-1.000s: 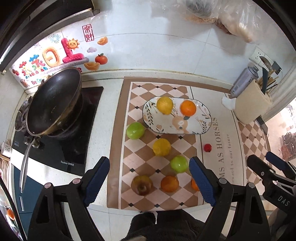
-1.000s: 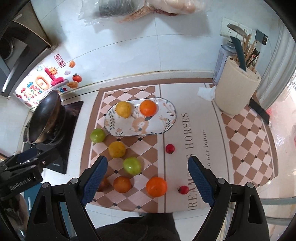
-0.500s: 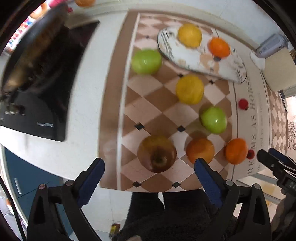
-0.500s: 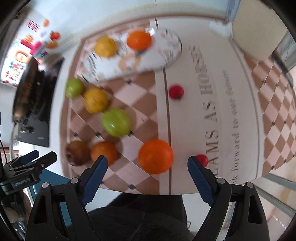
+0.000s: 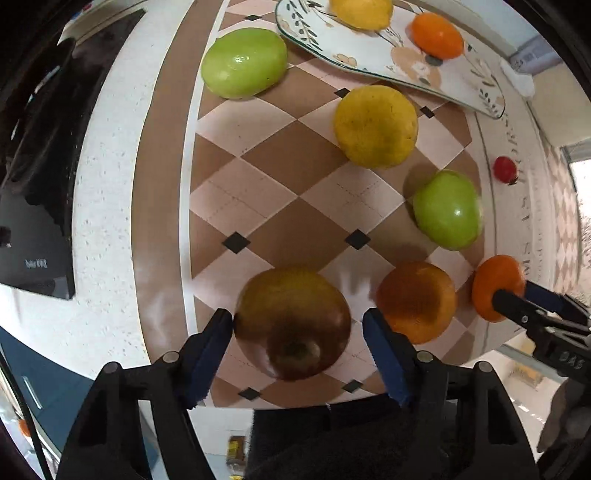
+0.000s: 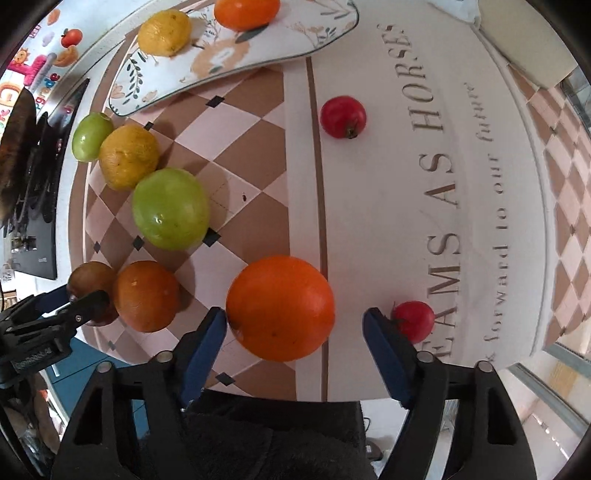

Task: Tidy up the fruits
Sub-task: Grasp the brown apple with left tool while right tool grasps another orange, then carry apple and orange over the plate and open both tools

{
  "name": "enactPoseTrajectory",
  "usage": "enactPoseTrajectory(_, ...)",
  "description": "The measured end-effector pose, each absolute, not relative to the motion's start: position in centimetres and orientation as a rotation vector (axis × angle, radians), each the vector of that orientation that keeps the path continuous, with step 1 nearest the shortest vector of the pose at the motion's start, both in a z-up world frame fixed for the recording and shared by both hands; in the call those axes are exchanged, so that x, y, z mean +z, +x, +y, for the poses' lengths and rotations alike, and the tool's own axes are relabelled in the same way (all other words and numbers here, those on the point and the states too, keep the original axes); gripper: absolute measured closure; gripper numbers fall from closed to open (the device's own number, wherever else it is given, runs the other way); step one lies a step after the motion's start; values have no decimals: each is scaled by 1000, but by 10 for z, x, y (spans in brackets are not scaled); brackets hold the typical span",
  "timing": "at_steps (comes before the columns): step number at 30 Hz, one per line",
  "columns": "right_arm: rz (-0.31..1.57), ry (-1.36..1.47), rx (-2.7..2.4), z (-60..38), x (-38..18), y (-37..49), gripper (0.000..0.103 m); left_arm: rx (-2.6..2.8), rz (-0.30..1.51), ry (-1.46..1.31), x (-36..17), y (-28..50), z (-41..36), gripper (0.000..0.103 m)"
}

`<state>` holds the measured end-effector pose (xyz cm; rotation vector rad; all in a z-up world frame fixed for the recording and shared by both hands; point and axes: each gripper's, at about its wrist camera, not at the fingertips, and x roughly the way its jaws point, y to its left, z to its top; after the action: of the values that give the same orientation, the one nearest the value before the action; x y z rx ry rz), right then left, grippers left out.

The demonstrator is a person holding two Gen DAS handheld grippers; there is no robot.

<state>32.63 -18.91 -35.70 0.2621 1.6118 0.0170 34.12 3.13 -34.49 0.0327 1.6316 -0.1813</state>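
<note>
Two claws, one fruit each.
We see left claw point(image 5: 297, 328) bracketing brown apple point(image 5: 291, 323), right claw point(image 6: 295, 325) bracketing orange point(image 6: 280, 308); both wide.

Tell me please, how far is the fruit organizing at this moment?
Early stage. Done: a lemon and an orange lie on the plate. In hand: the open left gripper brackets the brown apple, and the open right gripper brackets the big orange; neither is gripped. Left: several fruits on the mat.

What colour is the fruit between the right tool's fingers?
Bright orange, clearest in the right wrist view.
</note>
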Motion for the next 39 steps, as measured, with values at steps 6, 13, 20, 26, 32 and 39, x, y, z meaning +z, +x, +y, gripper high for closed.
enactPoseTrajectory(6, 1636, 286, 28, -190, -366, 332, 27, -161, 1669, 35, -362, 341, 26, 33)
enactPoseTrajectory(13, 1684, 329, 59, -189, -378, 331, 37, -158, 1667, 62, -368, 335, 19, 36)
enactPoseTrajectory(20, 1661, 289, 75, -185, -373, 329, 38, -158, 1652, 51, -350, 346, 13, 36)
enactPoseTrajectory(26, 1589, 311, 96, -193, -346, 342, 38, -178, 1565, -28, -294, 368, 14, 36)
enactPoseTrajectory(32, 1481, 347, 108, -211, -309, 393, 38, -214, 1460, -62, -239, 433, -6, 36)
enactPoseTrajectory(39, 1440, 300, 97, -217, -314, 482, 38, -165, 1513, -27, -282, 516, -21, 36)
